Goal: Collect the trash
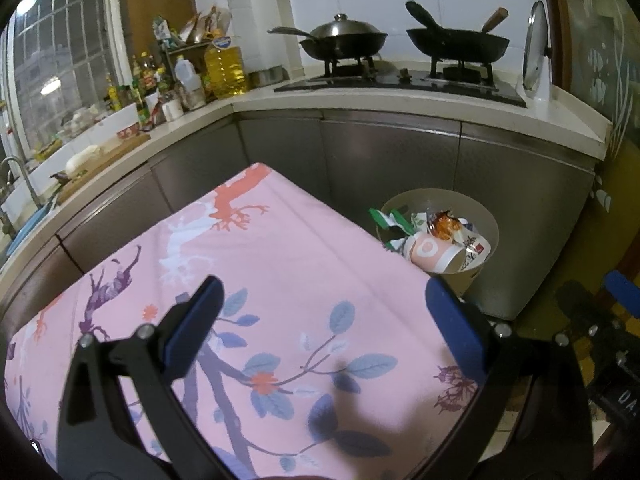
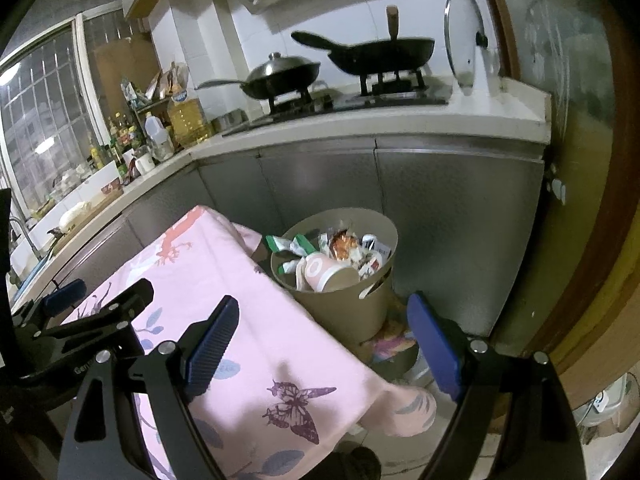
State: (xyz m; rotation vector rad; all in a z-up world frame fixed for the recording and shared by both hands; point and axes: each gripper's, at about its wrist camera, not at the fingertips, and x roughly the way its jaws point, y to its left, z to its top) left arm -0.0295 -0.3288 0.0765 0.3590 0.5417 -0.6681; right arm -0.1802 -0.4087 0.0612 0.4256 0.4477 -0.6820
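While both grippers hover wide open and empty over the pink floral tablecloth (image 1: 280,280), the round beige trash bin (image 2: 340,312), packed with wrappers, sits centre-frame ahead of the right gripper (image 2: 324,344), farther right of the left gripper (image 1: 324,320).

matt pink cloth (image 1: 280,280), smooth plastic bin (image 2: 340,312), brushed metal cabinet fronts (image 2: 460,220)
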